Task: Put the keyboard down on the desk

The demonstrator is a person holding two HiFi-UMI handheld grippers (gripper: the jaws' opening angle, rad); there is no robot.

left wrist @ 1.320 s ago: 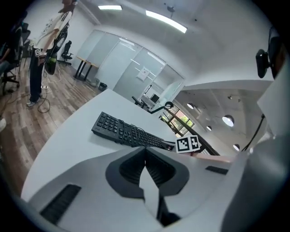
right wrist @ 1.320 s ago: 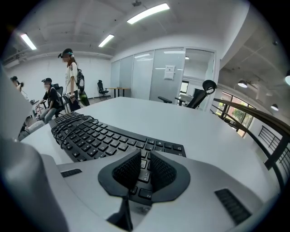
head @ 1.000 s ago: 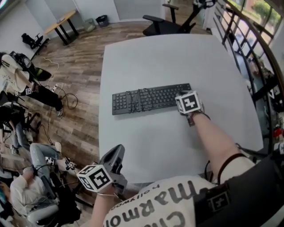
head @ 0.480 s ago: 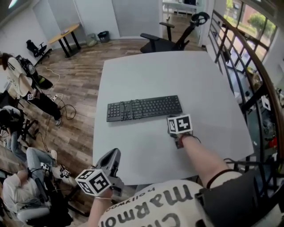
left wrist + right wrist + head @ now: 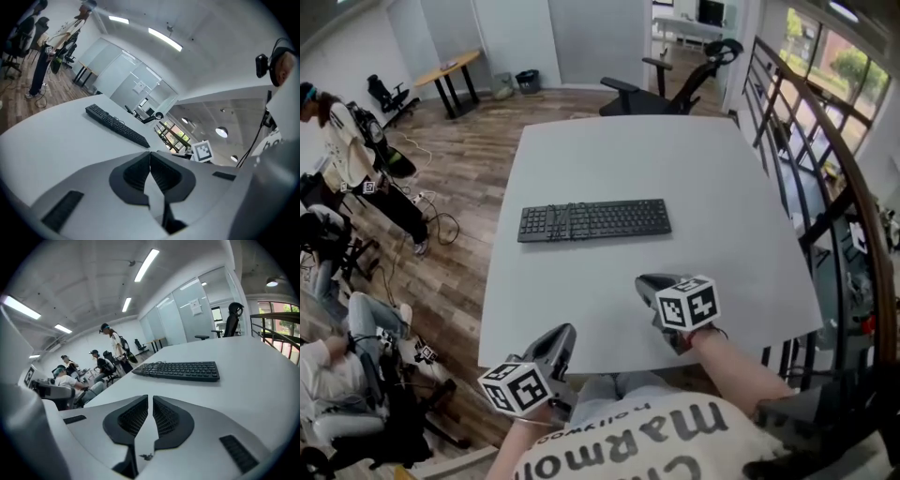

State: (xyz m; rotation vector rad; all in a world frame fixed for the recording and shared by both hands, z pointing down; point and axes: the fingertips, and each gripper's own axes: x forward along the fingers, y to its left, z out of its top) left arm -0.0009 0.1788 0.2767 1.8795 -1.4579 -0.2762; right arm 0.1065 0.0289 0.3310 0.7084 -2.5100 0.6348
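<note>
While the keyboard lies on the worktop, long axis crosswise, left tongs and right tongs sit pinched empty nearside of it, right seemingly nearer.

The black keyboard lies flat on the grey desk, free of both grippers.

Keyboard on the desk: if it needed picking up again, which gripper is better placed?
Probably the right. The right gripper hangs over the desk, facing the keyboard and nearer to it; the left gripper sits back at the desk's near edge, farther off. Both are shut and empty.
</note>
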